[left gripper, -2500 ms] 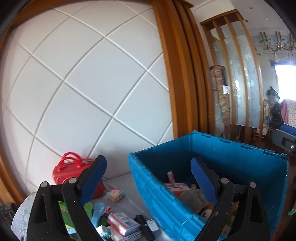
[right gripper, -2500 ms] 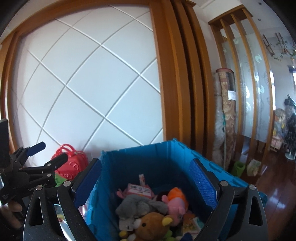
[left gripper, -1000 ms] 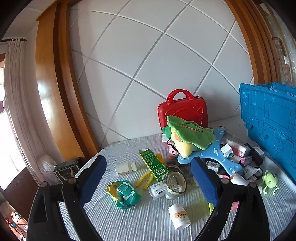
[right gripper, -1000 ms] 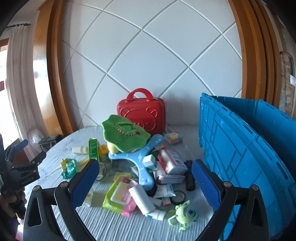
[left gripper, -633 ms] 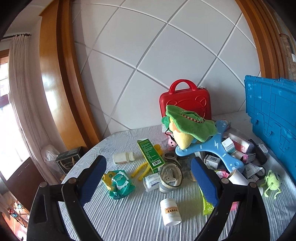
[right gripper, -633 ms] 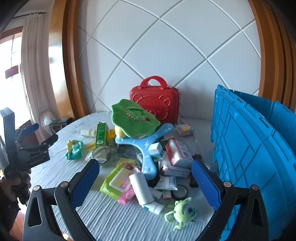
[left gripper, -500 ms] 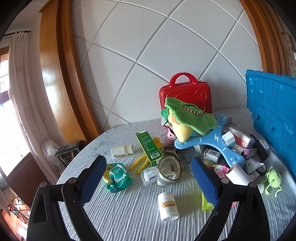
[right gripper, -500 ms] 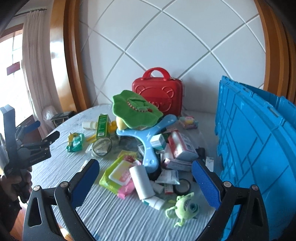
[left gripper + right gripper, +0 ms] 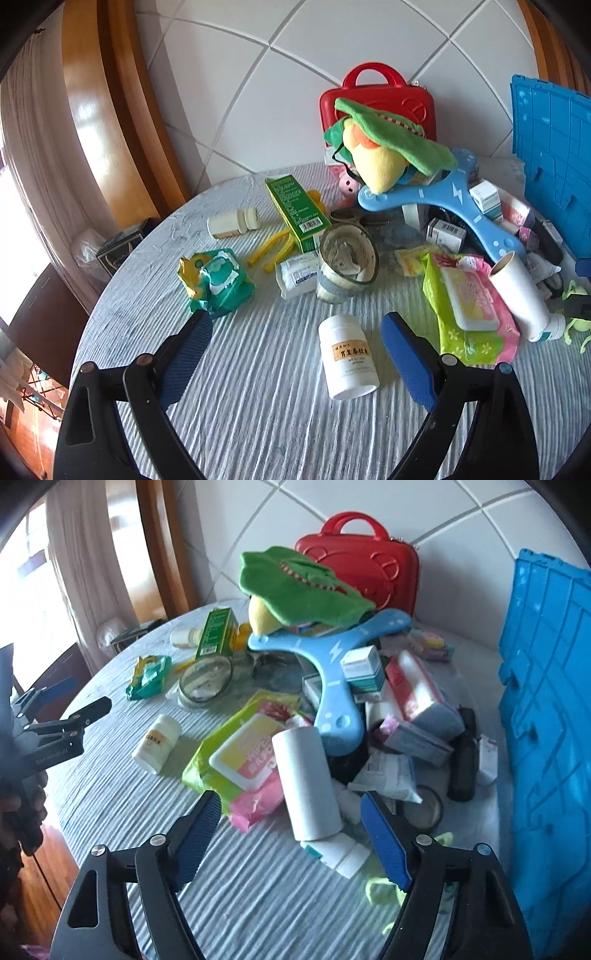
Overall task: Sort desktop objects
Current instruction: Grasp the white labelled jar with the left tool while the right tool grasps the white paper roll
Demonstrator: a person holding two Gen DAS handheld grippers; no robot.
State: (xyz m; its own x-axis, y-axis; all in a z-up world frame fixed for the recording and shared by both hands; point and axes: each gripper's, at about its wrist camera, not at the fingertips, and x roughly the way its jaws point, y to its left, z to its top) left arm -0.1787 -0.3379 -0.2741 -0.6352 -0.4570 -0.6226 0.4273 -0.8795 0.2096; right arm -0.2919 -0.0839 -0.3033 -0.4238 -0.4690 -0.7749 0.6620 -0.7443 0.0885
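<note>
Two risks, largest first. Heaped clutter beside blue crate point(image 9: 546, 709) on surface point(image 9: 258, 424): blue boomerang point(image 9: 332, 672) and green plush point(image 9: 299, 583) stacked loosely, likely to slide if nudged. Right tool point(image 9: 291, 834), closing, empty, straddling white roll point(image 9: 306, 779): could roll away. Left tool point(image 9: 295, 358), spread wide, empty, beside white bottle point(image 9: 347, 356): may tip.

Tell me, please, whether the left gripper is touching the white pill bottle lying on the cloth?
Apart. The left wrist view shows the white pill bottle lying between the open left gripper pads, striped cloth visible either side.
</note>
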